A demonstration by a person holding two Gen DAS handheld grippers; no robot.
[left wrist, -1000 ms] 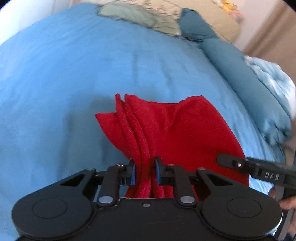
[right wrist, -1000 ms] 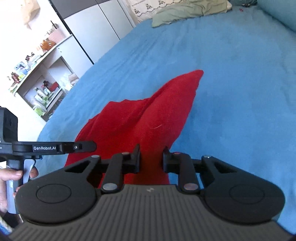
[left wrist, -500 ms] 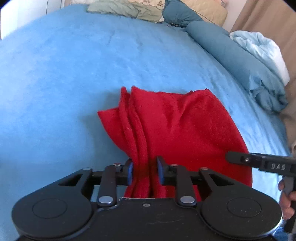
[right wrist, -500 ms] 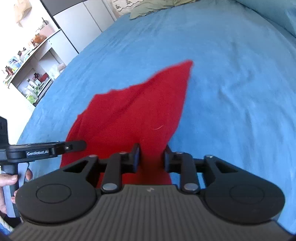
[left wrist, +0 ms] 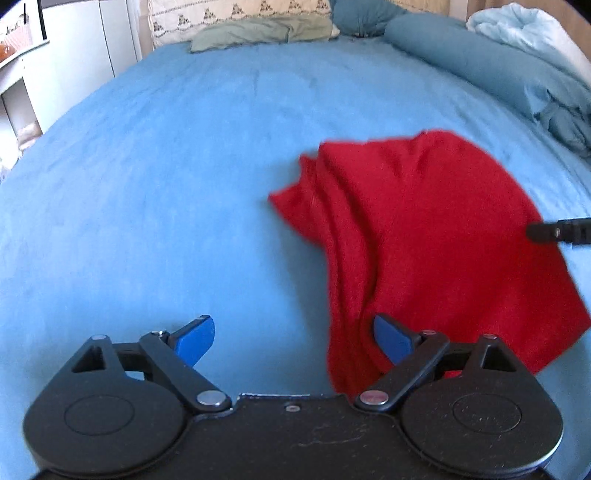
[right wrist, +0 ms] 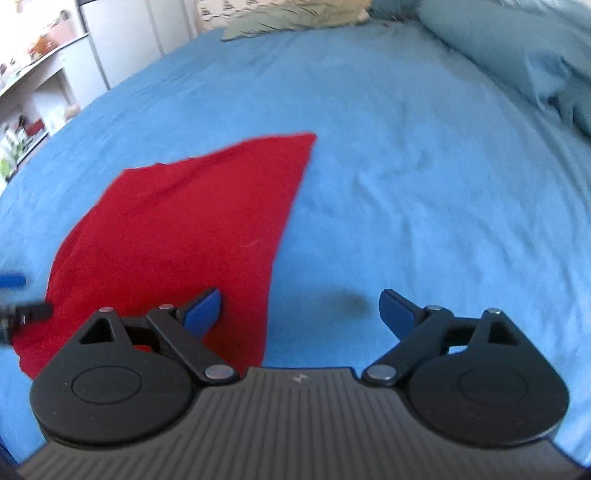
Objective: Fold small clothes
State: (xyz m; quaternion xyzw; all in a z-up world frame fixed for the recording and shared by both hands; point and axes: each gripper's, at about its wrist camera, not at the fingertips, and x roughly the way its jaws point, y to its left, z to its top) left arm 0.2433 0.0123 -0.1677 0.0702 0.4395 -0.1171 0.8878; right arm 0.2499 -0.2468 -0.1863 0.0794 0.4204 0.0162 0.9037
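Big blue bedspread (left wrist: 166, 166) is taking up most of the room here. Pillows (left wrist: 240, 14) are sitting at its head, a rolled teal duvet (left wrist: 498, 70) is lying along its right edge, and white cabinets (right wrist: 122, 40) with cluttered shelves (right wrist: 33, 74) are standing off its left side.

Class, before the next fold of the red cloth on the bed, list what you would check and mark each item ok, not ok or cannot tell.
1. Left gripper open and holding nothing: ok.
2. Right gripper open and holding nothing: ok.
3. Red cloth lying on the blue bed sheet: ok.
4. Cloth smooth: not ok; the left wrist view shows bunched ridges along one side.
5. Fingers free of the cloth: cannot tell; one left finger and one right finger overlap it in view.
6. Edges lined up evenly: cannot tell.
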